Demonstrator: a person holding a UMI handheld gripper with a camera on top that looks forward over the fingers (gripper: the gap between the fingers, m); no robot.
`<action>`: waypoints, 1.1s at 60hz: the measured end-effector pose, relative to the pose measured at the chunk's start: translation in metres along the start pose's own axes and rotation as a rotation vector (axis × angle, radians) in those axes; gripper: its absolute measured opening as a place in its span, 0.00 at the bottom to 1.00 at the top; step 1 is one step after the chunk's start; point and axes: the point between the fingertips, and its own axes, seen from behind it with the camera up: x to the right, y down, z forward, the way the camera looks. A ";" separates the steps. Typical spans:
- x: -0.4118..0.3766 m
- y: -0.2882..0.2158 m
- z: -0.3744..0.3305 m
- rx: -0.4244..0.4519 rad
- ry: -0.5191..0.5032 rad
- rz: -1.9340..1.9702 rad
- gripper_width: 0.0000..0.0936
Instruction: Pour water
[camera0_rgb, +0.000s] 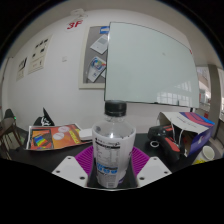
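A clear plastic water bottle (112, 146) with a black cap and a white label stands upright between my two fingers. Both purple pads (84, 160) press against its sides, so my gripper (111, 170) is shut on the bottle. The bottle's base is hidden behind the gripper body. The bottle appears lifted, well above the dark table (60, 158) behind it. No cup or other vessel shows in this view.
A colourful book (56, 137) lies on the table to the left. Dark objects and a colourful box (186, 128) sit to the right. A whiteboard (150, 63) and papers (96, 55) hang on the wall beyond.
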 end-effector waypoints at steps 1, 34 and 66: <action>0.000 0.000 0.000 0.003 -0.001 0.002 0.51; 0.015 -0.165 -0.119 0.192 -0.486 0.785 0.41; 0.215 -0.105 -0.115 0.320 -0.737 2.233 0.41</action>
